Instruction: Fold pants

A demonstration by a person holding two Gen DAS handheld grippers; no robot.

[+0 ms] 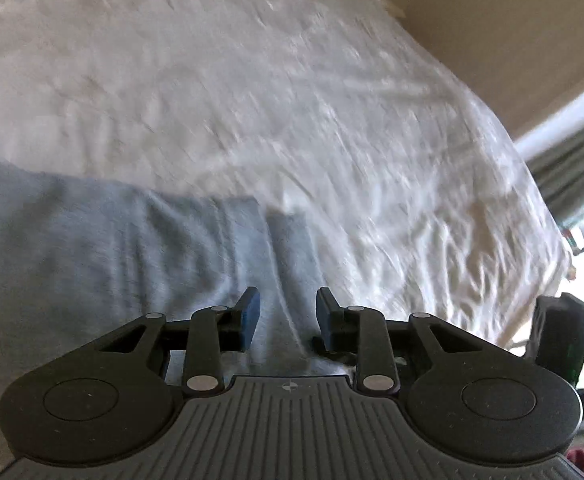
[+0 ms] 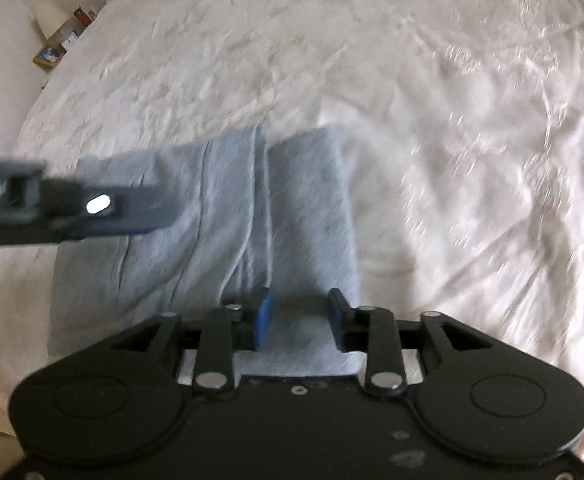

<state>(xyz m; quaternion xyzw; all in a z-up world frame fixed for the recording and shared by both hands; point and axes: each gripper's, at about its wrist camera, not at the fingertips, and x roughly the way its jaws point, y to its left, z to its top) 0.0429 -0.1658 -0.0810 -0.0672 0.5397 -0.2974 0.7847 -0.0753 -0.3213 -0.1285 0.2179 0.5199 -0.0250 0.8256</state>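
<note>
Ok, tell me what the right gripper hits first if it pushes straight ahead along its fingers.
Most likely the light grey fabric pants: the open right gripper points along them, over the rumpled white bedsheet. Blur hides how high it hovers.

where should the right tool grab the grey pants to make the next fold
Probably the near edge of the grey pants, right below the right tool, coming straight down from the near side. The fabric lies flat on the white bedsheet with that edge free, and the open jaws already straddle it. The left tool, also open, could pinch the same edge further left.
</note>
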